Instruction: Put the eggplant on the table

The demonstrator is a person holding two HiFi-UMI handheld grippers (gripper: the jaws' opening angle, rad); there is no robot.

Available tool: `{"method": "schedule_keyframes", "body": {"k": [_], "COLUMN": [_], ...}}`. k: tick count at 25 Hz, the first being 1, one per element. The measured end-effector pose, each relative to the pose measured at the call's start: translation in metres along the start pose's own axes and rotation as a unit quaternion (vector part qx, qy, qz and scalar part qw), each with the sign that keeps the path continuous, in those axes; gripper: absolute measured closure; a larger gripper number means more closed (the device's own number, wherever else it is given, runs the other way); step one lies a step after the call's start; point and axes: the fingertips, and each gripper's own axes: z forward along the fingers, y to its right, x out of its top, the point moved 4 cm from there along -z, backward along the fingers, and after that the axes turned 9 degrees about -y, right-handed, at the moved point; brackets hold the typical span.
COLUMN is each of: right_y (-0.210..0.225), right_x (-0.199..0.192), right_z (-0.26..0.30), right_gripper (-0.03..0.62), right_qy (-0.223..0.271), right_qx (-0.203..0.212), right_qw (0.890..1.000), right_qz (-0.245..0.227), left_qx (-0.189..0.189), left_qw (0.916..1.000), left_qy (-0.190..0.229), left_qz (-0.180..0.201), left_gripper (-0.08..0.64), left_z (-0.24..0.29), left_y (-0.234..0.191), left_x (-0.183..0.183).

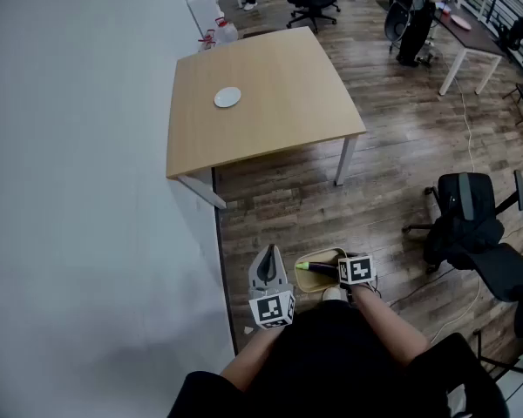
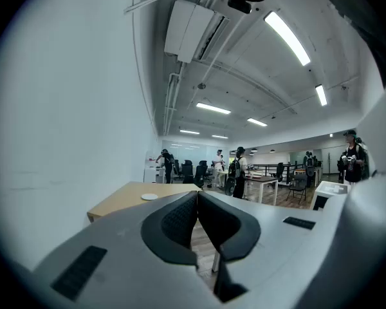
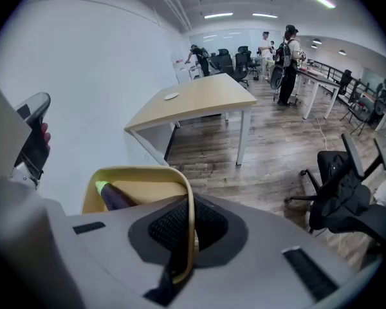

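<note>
Right gripper view: right gripper (image 3: 188, 212) pinches thin rim of rounded yellow basket (image 3: 138, 170) (probably plastic), dark eggplant (image 3: 119, 199) inside.

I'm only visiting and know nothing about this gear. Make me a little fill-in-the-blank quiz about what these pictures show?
The right tongs grip the yellow basket by its ___.
The eggplant lies ___ that basket.
The left tongs, shut, hold ___.
The plate on the table is coloured ___.
Missing words: rim; inside; nothing; white.
</note>
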Motion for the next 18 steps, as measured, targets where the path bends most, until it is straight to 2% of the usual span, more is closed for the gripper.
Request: {"method": "schedule_keyframes", "body": {"k": [8,12,18], "right_y": [-0.009,0.002,0.024], "right_x": [0.016,0.024,0.039], "right_z": [0.001,0.0,0.009], "right_gripper": [0.529,0.528,0.528], "right_qy": [0.019,0.02,0.023], "right_qx": [-0.01,0.012,0.032], "right_qw": [1.0,1.0,0.999], "right_qz": [-0.022,-0.007,-0.009], "left_qx": [0.011,0.015,0.04], "left_qw": [0.9999,0.9997,0.9992], "left_qy": [0.004,0.013,0.01], "left_qz": [-0.009,0.013,-0.004], "left_gripper": [0.545,0.545,0.545], "left_z": [0.003,0.003,0.006], "left_y": [-0.026,-0.017,-0.004], "left_x": [0.005,0.014,0.007]}}
